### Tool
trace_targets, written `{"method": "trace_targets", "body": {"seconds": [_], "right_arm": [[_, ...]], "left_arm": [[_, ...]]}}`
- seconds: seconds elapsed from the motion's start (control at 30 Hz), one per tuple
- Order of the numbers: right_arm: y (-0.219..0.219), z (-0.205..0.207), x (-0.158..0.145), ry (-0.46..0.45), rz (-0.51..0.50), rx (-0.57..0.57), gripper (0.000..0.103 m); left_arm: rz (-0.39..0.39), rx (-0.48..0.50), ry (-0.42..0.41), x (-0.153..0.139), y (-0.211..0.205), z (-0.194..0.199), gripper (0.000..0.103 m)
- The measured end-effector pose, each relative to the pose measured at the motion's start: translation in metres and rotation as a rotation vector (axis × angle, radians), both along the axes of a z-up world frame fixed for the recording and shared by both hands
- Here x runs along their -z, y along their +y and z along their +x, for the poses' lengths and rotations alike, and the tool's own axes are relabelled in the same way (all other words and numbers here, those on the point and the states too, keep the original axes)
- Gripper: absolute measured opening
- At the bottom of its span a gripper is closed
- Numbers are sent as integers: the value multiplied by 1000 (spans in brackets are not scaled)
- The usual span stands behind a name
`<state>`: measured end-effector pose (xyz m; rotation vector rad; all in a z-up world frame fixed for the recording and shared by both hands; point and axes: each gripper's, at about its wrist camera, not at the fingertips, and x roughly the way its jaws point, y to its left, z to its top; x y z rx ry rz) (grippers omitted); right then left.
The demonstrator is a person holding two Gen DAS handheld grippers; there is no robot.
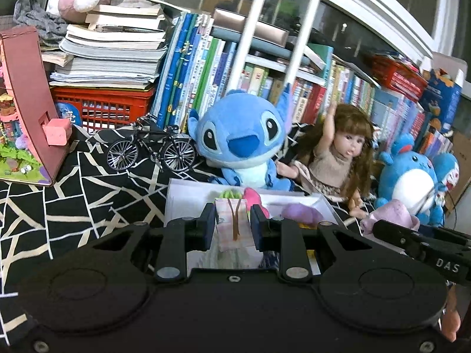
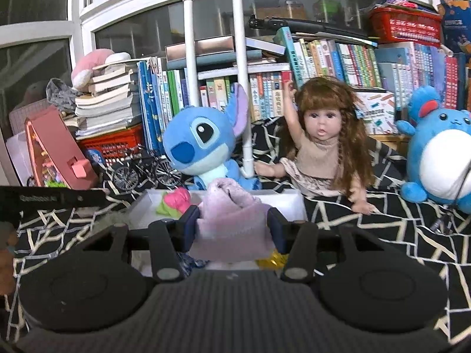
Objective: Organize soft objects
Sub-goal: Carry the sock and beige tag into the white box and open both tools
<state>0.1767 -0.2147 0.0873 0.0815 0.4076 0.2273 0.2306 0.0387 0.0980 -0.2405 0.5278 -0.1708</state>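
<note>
In the left wrist view my left gripper [image 1: 232, 220] is shut on a pale pink folded cloth [image 1: 235, 236] with a brown forked mark, held above the white box [image 1: 182, 197]. Inside the box lie a pink and green soft piece [image 1: 253, 198] and a purple soft piece [image 1: 300, 213]. In the right wrist view my right gripper [image 2: 234, 225] is shut on a fuzzy lilac cloth [image 2: 226, 203], held over the near side of the white box [image 2: 284, 203]. The pink and green piece [image 2: 175, 201] lies in the box's far left corner. A yellow item [image 2: 273, 260] and a blue patterned item [image 2: 188, 261] show below the lilac cloth.
A blue plush alien [image 2: 200, 144], a long-haired doll [image 2: 321, 144] and a round blue plush [image 2: 438, 164] sit behind the box on a black-and-white cloth [image 2: 368, 229]. A model bicycle [image 1: 151, 150], a pink dollhouse [image 1: 32, 106], a red crate [image 1: 103, 107], book stacks and white pipes stand further back.
</note>
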Motion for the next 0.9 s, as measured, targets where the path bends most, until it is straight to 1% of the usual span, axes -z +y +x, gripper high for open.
{"method": "trace_targets", "body": {"seconds": [0.13, 0.2, 0.27, 0.43, 0.67, 0.8, 0.9], "right_arm": [[11, 23, -8, 30, 30, -27, 54], [19, 35, -8, 41, 36, -42, 54], [27, 52, -6, 62, 48, -53, 54], [42, 88, 9, 146, 126, -40, 54], [52, 112, 37, 226, 182, -4, 54], [52, 116, 45, 238, 182, 10, 54], [52, 118, 48, 240, 178, 14, 54]], "left_arm": [[-18, -29, 13, 0, 3, 24, 24], [0, -41, 20, 3, 2, 38, 24], [8, -59, 33, 8, 3, 54, 24], [35, -97, 74, 27, 4, 85, 24], [64, -110, 102, 46, 1, 103, 24], [89, -113, 109, 55, -2, 107, 24], [87, -106, 115, 60, -3, 109, 24]]}}
